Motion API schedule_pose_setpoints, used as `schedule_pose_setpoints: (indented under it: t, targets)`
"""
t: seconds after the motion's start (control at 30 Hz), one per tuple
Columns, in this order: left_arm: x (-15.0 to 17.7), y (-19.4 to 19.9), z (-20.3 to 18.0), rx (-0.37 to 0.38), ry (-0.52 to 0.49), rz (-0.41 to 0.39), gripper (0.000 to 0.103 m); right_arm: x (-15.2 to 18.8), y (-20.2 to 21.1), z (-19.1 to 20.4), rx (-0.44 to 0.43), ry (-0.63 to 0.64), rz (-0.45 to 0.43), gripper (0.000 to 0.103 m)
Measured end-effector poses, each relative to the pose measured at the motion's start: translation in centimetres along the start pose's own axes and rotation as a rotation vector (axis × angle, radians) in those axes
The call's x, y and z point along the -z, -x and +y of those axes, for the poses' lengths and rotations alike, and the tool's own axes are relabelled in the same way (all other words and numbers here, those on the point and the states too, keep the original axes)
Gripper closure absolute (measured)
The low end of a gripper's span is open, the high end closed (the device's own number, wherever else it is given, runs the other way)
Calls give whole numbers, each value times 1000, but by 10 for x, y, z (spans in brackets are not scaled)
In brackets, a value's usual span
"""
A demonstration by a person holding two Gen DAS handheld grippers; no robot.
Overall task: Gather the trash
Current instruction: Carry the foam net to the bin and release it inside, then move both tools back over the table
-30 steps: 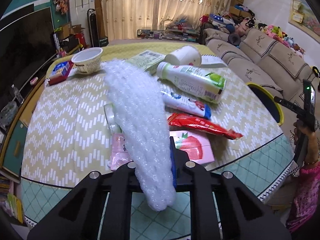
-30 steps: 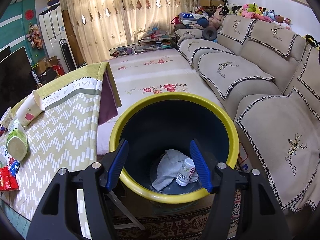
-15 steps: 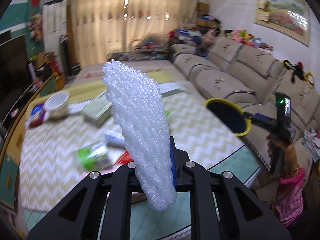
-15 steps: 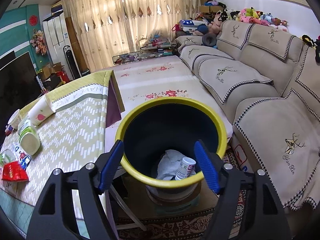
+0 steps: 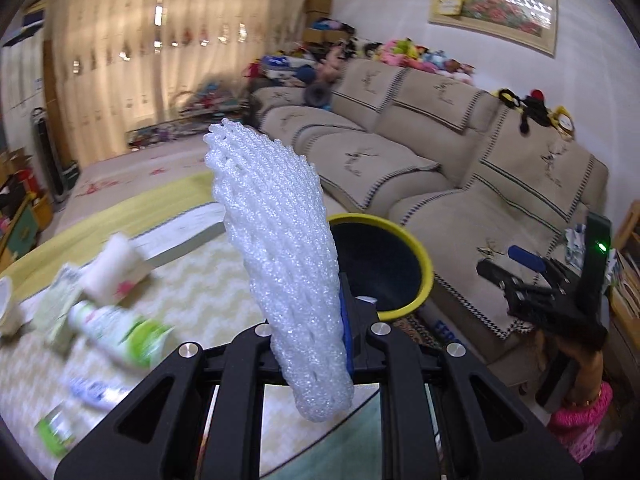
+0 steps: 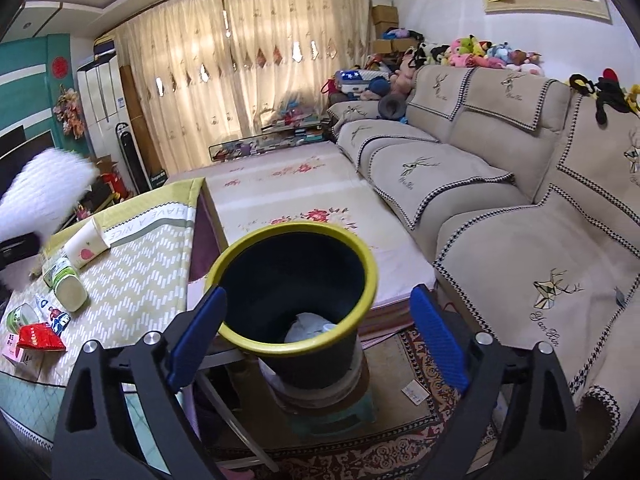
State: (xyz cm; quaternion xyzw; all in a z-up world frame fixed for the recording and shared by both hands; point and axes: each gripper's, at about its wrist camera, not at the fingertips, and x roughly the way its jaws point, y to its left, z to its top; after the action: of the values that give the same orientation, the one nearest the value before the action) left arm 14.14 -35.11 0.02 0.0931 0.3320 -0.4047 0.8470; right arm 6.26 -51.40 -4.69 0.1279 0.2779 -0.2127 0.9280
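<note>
Living room, one bin (image 6: 296,344), one foam net (image 5: 280,264)

From my left camera, the foam net (image 5: 280,264) stands up between the fingers of the left gripper (image 5: 308,344), with the bin (image 5: 416,252) just behind it to the right. The table (image 5: 200,288) spreads to my left, carrying a bottle (image 5: 116,330) and a cup (image 5: 112,266). The sofa (image 5: 460,168) runs behind and to the right of the bin. From my right camera, the bin sits between the fingers of the right gripper (image 6: 318,340), whose jaws are opening with nothing pinched, and crumpled paper (image 6: 306,326) lies in it. A rug (image 6: 400,424) lies under the bin's stand.
</note>
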Motion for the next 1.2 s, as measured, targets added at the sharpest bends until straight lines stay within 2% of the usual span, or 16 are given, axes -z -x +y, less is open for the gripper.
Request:
schedule_pose_setpoints:
  t: [0.1, 0.33, 0.57, 0.73, 0.77, 0.8, 0.87, 0.97, 1.1, 1.2]
  targets:
    - [-15, -36, -18, 31, -26, 35, 88, 3, 4, -12, 7, -16, -2, 13]
    - [-42, -125, -61, 48, -98, 135, 88, 12, 6, -41, 38, -62, 15, 12]
    - [-45, -197, -85, 58, -119, 233, 88, 21, 4, -65, 56, -105, 28, 12]
    - [-42, -233, -97, 52, -123, 276, 86, 24, 1, -75, 59, -120, 36, 12]
    - [-41, -235, -96, 49, -122, 282, 82, 25, 1, -77, 59, -123, 38, 12]
    - [-40, -239, -94, 42, -117, 290, 69, 25, 1, -77, 59, -125, 38, 12]
    - [-39, -245, -96, 24, -112, 292, 49, 25, 1, -78, 57, -128, 38, 12]
    - [-38, -246, -94, 7, -111, 286, 30, 26, 1, -78, 56, -133, 38, 11]
    - [-39, -223, -81, 1, -93, 258, 26, 27, 2, -76, 51, -136, 38, 11]
    - [-42, -190, -74, -5, -75, 209, 20, 27, 2, -73, 47, -130, 42, 10]
